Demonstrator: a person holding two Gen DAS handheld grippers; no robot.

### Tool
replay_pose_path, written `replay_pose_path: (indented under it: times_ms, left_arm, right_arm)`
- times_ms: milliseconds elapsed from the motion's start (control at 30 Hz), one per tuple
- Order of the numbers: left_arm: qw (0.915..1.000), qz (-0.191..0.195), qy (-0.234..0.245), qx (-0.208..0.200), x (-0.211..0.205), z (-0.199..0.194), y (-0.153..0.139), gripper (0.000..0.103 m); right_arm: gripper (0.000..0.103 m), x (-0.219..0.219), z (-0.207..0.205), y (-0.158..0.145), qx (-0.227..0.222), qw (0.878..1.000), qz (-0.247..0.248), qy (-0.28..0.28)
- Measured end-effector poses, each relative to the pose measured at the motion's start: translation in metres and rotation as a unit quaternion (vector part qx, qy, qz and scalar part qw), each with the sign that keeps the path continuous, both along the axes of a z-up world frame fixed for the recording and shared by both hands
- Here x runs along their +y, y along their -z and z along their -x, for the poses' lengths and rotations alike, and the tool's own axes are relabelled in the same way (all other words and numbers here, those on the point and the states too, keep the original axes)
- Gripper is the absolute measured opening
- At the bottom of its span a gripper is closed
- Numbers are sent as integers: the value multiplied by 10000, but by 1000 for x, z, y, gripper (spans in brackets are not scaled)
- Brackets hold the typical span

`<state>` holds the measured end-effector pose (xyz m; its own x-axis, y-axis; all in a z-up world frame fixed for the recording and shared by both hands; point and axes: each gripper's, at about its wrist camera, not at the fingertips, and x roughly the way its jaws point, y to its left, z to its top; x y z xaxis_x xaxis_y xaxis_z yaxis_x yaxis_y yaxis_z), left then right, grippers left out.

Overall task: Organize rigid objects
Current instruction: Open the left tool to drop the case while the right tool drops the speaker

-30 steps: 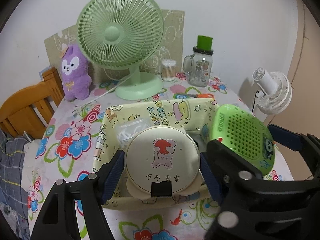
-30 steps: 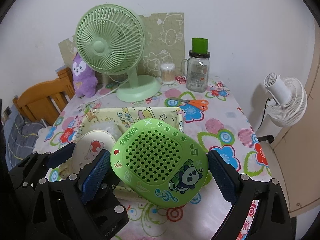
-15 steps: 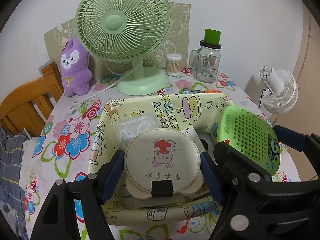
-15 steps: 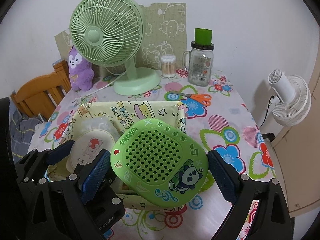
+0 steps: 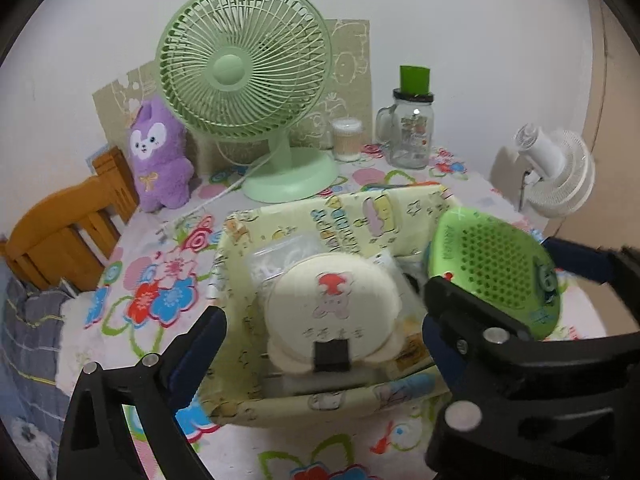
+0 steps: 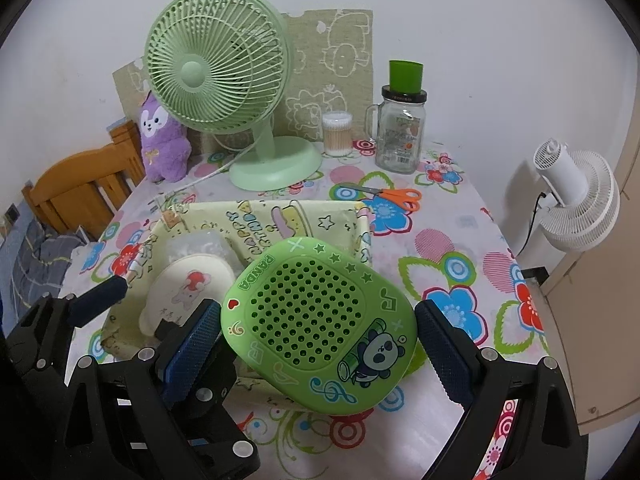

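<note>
Fingers of the left gripper [image 5: 320,344] stood apart around the cream case [image 5: 334,306] resting in the fabric basket [image 5: 280,404], while the right gripper [image 6: 318,332] clamped the green speaker [image 6: 320,324] above the basket, apparently awaiting room.

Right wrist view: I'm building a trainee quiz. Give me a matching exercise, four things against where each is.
1 green case
2 cream case
3 scissors
4 plush

a in the basket
b between the right gripper's fingers
c left of the fan
d on the table behind the basket

Pairs: 1-b, 2-a, 3-d, 4-c
</note>
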<state>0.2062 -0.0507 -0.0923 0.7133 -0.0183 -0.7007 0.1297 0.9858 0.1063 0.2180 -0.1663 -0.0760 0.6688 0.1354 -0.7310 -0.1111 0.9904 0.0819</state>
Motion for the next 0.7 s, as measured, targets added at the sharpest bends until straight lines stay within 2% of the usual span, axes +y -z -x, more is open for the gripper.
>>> replay_pose_path:
  times_ms: [67, 233, 333, 467, 600, 700]
  left_arm:
    - [9999, -89, -107, -19, 5, -1, 2, 100]
    - [9995, 36, -323, 37, 21, -7, 6, 100]
    - [9986, 87, -526, 63, 29, -15, 11, 92]
    - [9984, 213, -480, 201, 32, -20, 16, 88]
    - [9995, 84, -298, 83, 28, -14, 16, 89]
    - [9991, 277, -271, 173, 34, -14, 16, 92]
  right_arm:
    - [97, 4, 1, 1, 6, 10000, 46, -37]
    - [97, 11, -1, 3, 30, 9999, 81, -99]
    - [97, 14, -5, 5, 43, 9999, 86, -100]
    - [97, 18, -12, 11, 86, 9998, 93, -139]
    - [97, 25, -18, 14, 37, 9996, 188, -208]
    - [97, 32, -22, 16, 17, 9993, 199, -301]
